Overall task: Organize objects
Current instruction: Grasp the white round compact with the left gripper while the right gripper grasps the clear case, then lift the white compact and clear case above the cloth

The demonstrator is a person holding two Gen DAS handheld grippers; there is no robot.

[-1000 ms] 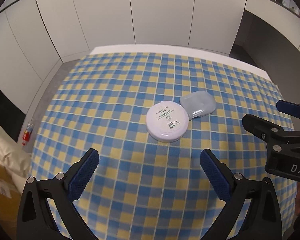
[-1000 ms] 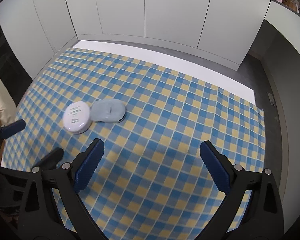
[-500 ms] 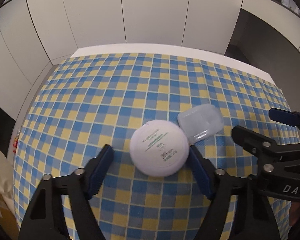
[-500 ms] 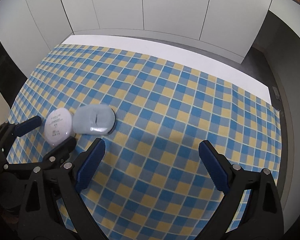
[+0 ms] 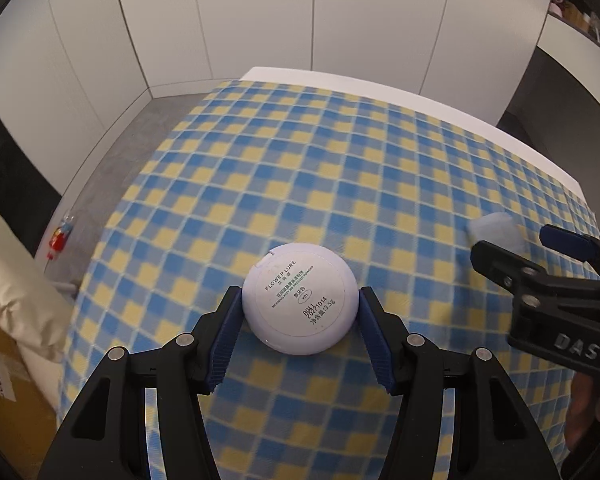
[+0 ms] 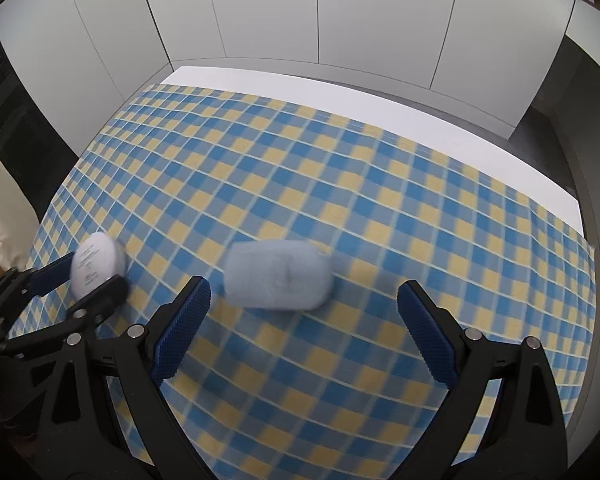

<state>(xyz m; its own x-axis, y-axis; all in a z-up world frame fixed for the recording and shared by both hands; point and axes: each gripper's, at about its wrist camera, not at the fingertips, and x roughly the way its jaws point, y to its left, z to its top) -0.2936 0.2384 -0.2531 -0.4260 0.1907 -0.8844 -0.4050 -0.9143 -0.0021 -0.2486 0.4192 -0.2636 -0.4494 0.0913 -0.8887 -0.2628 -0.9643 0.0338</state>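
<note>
White cupboards stand behind the checked cloth (image 5: 300, 184). At 6 o'clock the left gripper (image 5: 300, 330) is closing on the round case (image 5: 300, 302) (pads touching). Right gripper (image 6: 304, 326) is open; soap box (image 6: 278, 274) at 12 o'clock waits.

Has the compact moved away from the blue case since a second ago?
Yes. The compact was touching the case; now it sits apart, nearer the cloth's left edge, between the left gripper's closing jaws.
</note>
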